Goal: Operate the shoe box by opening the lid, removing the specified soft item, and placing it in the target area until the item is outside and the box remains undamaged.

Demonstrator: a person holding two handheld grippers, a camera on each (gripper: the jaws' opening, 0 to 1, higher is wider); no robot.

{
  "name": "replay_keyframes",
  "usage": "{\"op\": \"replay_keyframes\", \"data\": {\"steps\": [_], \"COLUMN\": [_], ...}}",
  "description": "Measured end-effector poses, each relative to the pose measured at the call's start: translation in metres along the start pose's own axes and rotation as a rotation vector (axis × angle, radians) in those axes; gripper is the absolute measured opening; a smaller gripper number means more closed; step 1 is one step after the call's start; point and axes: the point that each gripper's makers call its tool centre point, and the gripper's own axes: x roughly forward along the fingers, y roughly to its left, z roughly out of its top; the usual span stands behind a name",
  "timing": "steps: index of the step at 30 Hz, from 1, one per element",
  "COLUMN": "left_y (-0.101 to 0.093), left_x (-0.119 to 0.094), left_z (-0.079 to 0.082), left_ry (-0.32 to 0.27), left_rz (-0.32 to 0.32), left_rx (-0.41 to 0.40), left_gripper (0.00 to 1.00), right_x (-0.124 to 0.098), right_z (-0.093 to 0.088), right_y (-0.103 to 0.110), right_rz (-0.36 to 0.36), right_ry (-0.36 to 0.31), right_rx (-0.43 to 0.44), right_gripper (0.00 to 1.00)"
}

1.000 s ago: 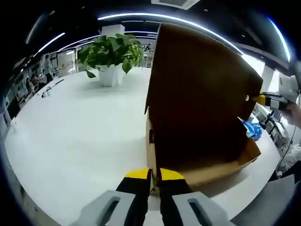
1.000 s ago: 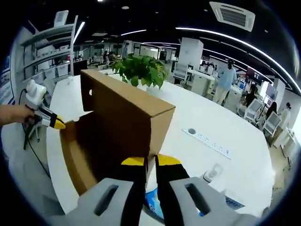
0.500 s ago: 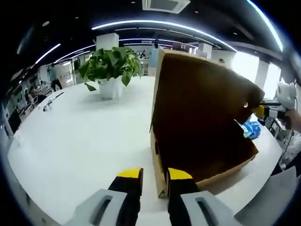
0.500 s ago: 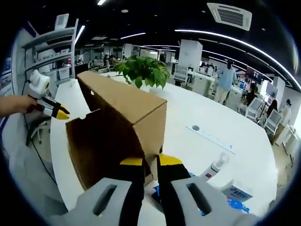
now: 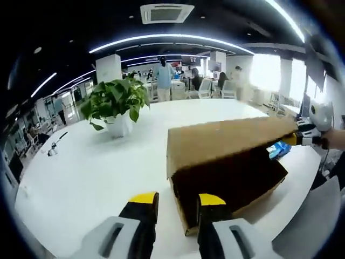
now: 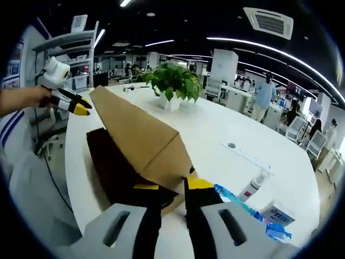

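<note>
Cardboard shoe box (image 5: 232,162) sits on the white table (image 5: 81,167), lid (image 6: 137,135) half raised. The left gripper (image 5: 177,200) hangs spread at six o'clock; the right gripper (image 6: 171,186) pinches the lid's corner. Yank sideways and that hinge could tear.

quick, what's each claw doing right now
Left claw: open, holding nothing, just short of the shoe box.
Right claw: at the corner of the lid; cannot tell whether it is shut on it.
</note>
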Motion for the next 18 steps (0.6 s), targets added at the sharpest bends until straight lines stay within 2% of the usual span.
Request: {"op": "replay_keyframes", "data": {"steps": [6, 15, 18], "left_y": [-0.008, -0.025, -0.026], "left_x": [-0.003, -0.004, -0.004], "left_z": [0.002, -0.014, -0.019], "left_ry": [0.007, 0.021, 0.026], "left_rz": [-0.020, -0.096, -0.100], "left_rx": [0.093, 0.115, 0.115], "left_gripper": [0.31, 0.32, 0.33], "right_x": [-0.005, -0.010, -0.010], "right_z": [-0.013, -0.024, -0.029], "right_y": [0.014, 0.032, 0.038], "right_rz": [0.047, 0.107, 0.134], "right_ry": [0.000, 0.003, 0.008], "right_rx": [-0.020, -0.016, -0.008], "right_gripper": [0.18, 0.27, 0.31]}}
